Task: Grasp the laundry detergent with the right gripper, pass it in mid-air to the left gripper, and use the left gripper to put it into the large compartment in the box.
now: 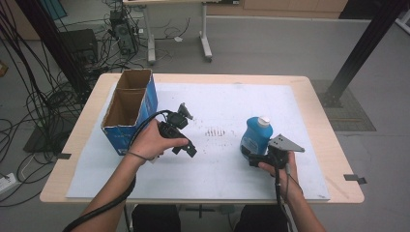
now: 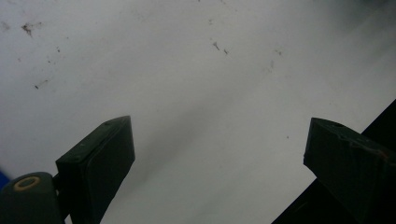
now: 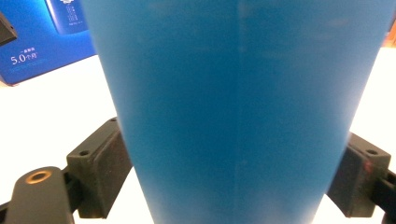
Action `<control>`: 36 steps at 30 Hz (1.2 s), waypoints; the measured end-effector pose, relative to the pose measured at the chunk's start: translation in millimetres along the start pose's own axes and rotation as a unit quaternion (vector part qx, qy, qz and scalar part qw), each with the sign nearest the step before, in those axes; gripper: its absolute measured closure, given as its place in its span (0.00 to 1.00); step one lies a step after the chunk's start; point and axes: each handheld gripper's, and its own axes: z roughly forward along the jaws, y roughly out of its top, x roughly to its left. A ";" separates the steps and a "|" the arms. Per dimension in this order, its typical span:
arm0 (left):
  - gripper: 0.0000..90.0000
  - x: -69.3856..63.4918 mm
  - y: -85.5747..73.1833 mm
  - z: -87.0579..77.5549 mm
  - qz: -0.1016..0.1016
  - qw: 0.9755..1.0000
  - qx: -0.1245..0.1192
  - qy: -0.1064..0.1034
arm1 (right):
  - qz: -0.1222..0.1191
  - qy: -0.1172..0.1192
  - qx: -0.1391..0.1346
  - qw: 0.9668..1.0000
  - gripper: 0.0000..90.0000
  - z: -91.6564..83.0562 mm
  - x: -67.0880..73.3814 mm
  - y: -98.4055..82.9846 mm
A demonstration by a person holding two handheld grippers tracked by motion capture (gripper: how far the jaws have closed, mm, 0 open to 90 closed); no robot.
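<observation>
The right gripper (image 1: 255, 155) sits at the near right of the counter (image 1: 319, 104), its jaws set on either side of the bottle (image 1: 256, 136) low on its body. In the right gripper view the blue wall (image 3: 233, 107) spans the gap from pad to pad, so I judge the grip made, though whether it is firm I cannot tell. The bottle stands upright on the white sheet (image 1: 222, 101), long axis vertical, white cap (image 1: 263, 120) pointing up, base apparently on the sheet. So the grasp looks done; lifting and carrying are still to do.

The left gripper (image 1: 185, 138) hangs over the sheet left of centre, jaws wide with nothing between them, pointing down at bare white surface. Beyond it, at the far left, the box (image 1: 130, 108) stands open-topped with two compartments, both apparently empty. That is likely where the bottle goes.
</observation>
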 end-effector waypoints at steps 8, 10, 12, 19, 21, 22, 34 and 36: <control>0.10 -0.8 1.4 0.2 0.002 1.000 0.000 0.000 | -0.002 -0.001 -0.006 1.000 0.21 0.1 1.3 0.2; 0.10 -0.8 1.6 -0.5 0.002 1.000 0.000 0.000 | -0.004 -0.002 -0.008 1.000 0.22 0.5 1.8 0.4; 0.10 -0.9 1.8 -0.6 0.000 1.000 -0.001 0.001 | -0.006 -0.003 -0.009 1.000 0.24 0.7 2.3 0.6; 0.10 -1.4 0.6 -0.5 0.001 1.000 0.000 0.000 | -0.005 -0.007 -0.016 1.000 0.31 1.4 4.1 0.5; 0.10 -1.2 0.1 -0.4 0.001 1.000 0.000 0.000 | -0.008 -0.008 -0.017 1.000 0.33 1.3 4.5 0.6; 0.10 -1.1 0.0 -0.4 0.001 1.000 0.000 0.000 | -0.009 -0.009 -0.017 1.000 0.34 1.3 4.6 0.7; 0.10 -1.1 0.0 -0.2 0.000 1.000 0.000 0.000 | -0.013 -0.022 -0.020 0.999 0.41 0.2 4.9 0.9; 0.10 -1.2 0.2 -0.3 0.000 1.000 -0.001 0.000 | -0.014 -0.026 -0.021 0.999 0.43 -0.1 5.1 0.9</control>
